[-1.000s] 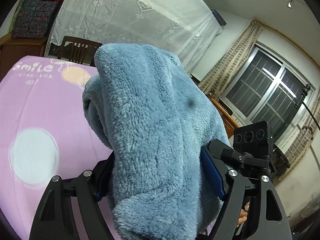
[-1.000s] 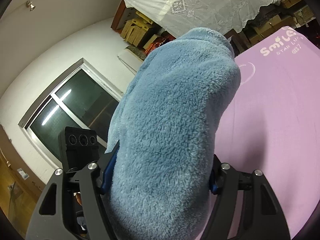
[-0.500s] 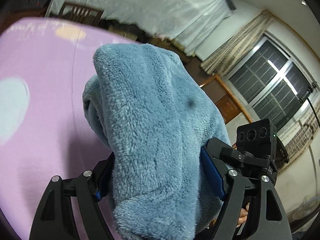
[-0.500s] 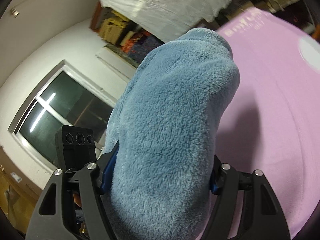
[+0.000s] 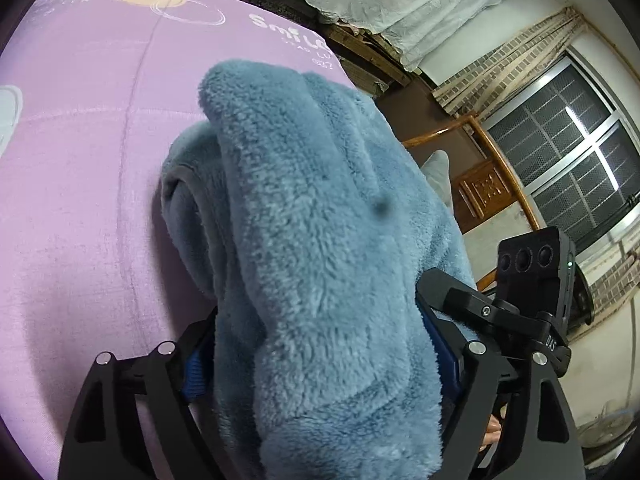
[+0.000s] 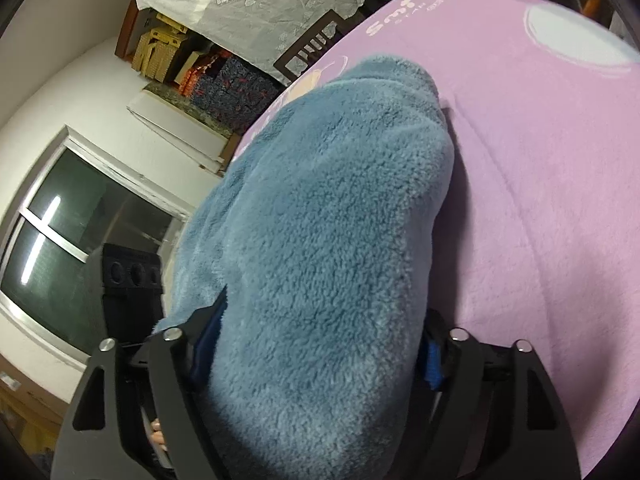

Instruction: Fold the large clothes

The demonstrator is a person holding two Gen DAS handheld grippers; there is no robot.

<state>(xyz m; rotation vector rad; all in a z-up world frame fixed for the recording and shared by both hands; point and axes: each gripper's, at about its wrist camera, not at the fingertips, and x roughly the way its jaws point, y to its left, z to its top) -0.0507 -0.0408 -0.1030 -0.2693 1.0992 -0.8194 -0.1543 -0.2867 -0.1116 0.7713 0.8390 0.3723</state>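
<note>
A thick blue fleece garment [image 5: 320,248] fills the middle of both wrist views. My left gripper [image 5: 316,344] is shut on a bunched fold of it, the fleece bulging out between the blue-padded fingers. My right gripper [image 6: 316,340] is shut on another bunch of the same garment [image 6: 328,240]. The fleece is held above the pink bed sheet [image 5: 80,184], which also shows in the right wrist view [image 6: 540,184]. The right gripper's camera block [image 5: 536,264] is close beside the left gripper. The fingertips are hidden by fleece.
The bed carries a pink sheet with "Smile" lettering and pale circles [image 6: 576,44]. A wooden bed rail [image 5: 500,176] and a window [image 5: 572,160] lie to the right of the left view. A lace-covered stack [image 6: 260,4], boxes and a chair back [image 6: 316,52] stand beyond the bed.
Both grippers have tilted downward toward the bed with the fleece still held; more of the pink sheet now shows and less of the ceiling and wall.
</note>
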